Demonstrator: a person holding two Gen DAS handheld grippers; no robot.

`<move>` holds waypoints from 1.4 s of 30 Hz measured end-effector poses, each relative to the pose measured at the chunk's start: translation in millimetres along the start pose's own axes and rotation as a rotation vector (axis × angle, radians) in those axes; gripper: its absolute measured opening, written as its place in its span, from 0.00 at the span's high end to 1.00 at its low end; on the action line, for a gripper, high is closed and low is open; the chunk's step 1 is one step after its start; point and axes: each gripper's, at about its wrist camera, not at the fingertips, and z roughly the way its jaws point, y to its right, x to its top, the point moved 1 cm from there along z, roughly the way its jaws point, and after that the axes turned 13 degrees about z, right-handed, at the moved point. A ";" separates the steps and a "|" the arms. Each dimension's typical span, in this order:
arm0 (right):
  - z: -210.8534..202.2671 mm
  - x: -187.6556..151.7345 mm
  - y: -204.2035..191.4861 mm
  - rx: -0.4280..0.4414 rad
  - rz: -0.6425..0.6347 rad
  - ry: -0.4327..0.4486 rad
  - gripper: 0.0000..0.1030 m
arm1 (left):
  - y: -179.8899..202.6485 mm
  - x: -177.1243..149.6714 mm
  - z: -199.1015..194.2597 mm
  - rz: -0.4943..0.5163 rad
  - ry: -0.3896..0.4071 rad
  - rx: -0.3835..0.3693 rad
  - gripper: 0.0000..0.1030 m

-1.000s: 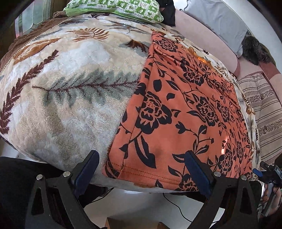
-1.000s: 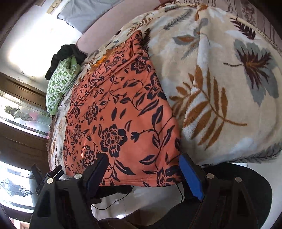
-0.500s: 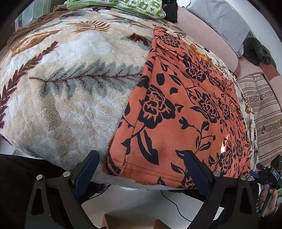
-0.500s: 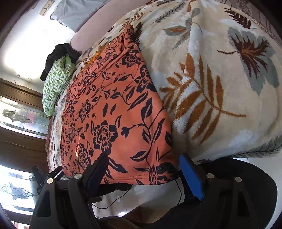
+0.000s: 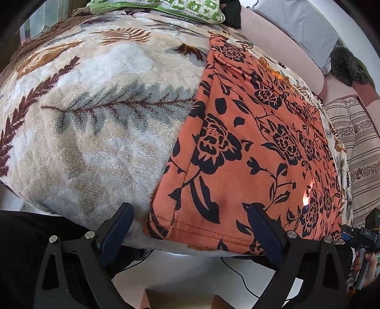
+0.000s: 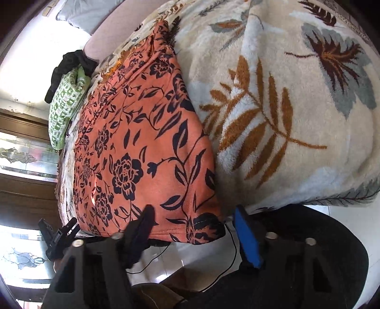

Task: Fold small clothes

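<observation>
Left gripper [image 5: 190, 234]: fingers [image 5: 116, 234] spread wide, straddling the near-left corner of the orange floral garment [image 5: 249, 147]. Pads clear of the cloth, nothing gripped. Left finger over the fleece blanket [image 5: 95, 123], right finger over the hem.

Right gripper [image 6: 194, 230]: fingers [image 6: 245, 235] at roughly half width, just been closing. Near-right corner of the garment [image 6: 142, 147] between them, hem hanging over the bed edge. Left finger blurred, lying against the hem; blue right finger just beside the corner with a small gap visible. Not pinched yet, as far as visible.

Garment laid flat on the blanket [image 6: 285, 107], one long side parallel to the leaf print, far end reaching toward the pink headboard cushion [image 5: 273, 45]. Near hem drooping off the front edge of the bed. Stitched seam visible along the hem.

Further out: green patterned pillow [image 5: 185, 6] at the far end of the bed, dark cloth [image 6: 68, 69] beside it. Grey pillow [image 5: 301, 21] against the wall. Striped bedding [image 5: 356, 147] right of the garment in left wrist view. Thin black cable [image 6: 230, 252] on the pale floor below the bed edge. Other gripper's tip visible at frame edge in both views, [image 5: 356, 235] and [image 6: 59, 235].
</observation>
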 end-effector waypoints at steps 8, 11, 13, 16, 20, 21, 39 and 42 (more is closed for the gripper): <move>1.9 -3.0 4.9 0.014 0.013 -0.005 0.47 | 1.6 0.6 -0.8 0.018 0.001 0.013 0.06; 5.4 -1.7 3.2 0.022 0.014 -0.016 0.47 | -0.2 0.9 3.5 0.028 -0.011 0.029 0.15; 9.3 -2.2 2.1 0.030 0.002 -0.035 0.54 | -0.9 -0.1 6.9 0.051 -0.039 0.091 0.48; 11.0 -2.9 3.7 0.031 0.005 -0.043 0.83 | -6.6 1.5 3.4 0.052 -0.048 0.077 0.83; 5.9 -5.5 7.3 0.070 0.017 -0.026 0.90 | -9.6 7.3 -7.9 0.040 -0.029 0.024 0.89; 2.6 -6.1 6.5 0.085 0.015 -0.022 0.90 | -8.5 8.9 -11.1 0.044 -0.023 0.018 0.89; -15.7 0.9 -10.0 0.243 0.022 0.020 0.87 | -3.0 2.5 -8.2 0.078 -0.033 0.047 0.84; -19.9 0.5 -7.7 0.198 0.009 0.049 0.80 | -0.6 3.7 -12.6 0.091 -0.025 0.055 0.40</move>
